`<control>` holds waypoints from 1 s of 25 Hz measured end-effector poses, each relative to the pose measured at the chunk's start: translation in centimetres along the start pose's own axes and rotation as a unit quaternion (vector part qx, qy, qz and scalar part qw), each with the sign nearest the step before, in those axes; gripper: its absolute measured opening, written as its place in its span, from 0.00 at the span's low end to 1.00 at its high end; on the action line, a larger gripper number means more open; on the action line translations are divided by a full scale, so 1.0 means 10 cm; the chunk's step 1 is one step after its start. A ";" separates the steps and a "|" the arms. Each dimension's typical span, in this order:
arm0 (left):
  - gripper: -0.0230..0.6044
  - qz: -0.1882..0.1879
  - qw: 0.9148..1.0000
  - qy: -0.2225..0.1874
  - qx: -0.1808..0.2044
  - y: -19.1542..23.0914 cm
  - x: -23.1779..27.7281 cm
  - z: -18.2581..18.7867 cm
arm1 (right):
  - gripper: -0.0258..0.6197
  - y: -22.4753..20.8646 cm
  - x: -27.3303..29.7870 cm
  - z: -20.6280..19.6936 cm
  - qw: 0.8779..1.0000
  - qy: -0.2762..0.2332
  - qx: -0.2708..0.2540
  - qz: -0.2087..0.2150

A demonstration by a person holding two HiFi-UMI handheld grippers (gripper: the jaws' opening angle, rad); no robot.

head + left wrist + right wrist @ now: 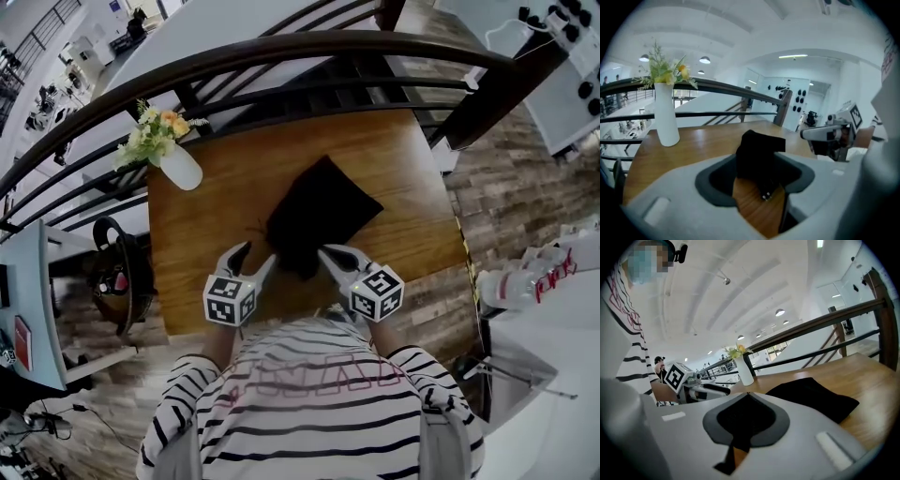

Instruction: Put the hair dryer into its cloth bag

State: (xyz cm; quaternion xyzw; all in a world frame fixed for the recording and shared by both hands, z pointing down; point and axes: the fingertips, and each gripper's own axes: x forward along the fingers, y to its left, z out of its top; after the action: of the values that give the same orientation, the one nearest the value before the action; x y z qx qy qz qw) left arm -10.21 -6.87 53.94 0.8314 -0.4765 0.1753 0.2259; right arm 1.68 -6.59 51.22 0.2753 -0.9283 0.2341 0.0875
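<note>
On the wooden table (211, 220) the black cloth bag (323, 211) lies slumped, likely soft, light and floppy; no hair dryer shows. Its mouth hem by the drawstring (767, 193) looks the best hold. The left gripper (260, 253) gapes empty; the right gripper (323, 251) is clenched on nothing visible.

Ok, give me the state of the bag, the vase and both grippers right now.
cloth bag: lying on the table, contents not visible.
vase: upright, holding flowers.
left gripper: jaws apart, bag's near end between them.
right gripper: jaws shut beside the bag's edge, nothing seen gripped.
</note>
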 end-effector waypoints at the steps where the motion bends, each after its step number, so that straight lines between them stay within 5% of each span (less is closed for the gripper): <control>1: 0.40 0.005 1.000 -0.010 0.005 -0.01 -0.01 0.06 | 0.04 -0.01 -0.01 0.05 1.000 -0.006 -0.003 0.001; 7: 0.25 0.027 0.998 -0.061 0.012 -0.02 -0.09 0.32 | 0.04 0.01 -0.03 0.30 0.999 -0.042 0.013 0.021; 11: 0.06 0.052 0.994 -0.093 0.017 0.00 -0.17 0.45 | 0.04 0.00 -0.07 0.43 0.998 -0.057 0.019 0.027; 25: 0.04 0.070 0.991 -0.111 0.003 0.01 -0.29 0.47 | 0.04 -0.08 0.00 0.46 0.999 -0.049 0.012 0.020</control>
State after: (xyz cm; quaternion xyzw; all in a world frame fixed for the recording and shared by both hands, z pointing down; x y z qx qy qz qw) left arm -11.39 -7.38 48.60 0.8111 -0.5549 0.0993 0.1561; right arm 1.99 -9.37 47.44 0.2690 -0.9338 0.2334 0.0341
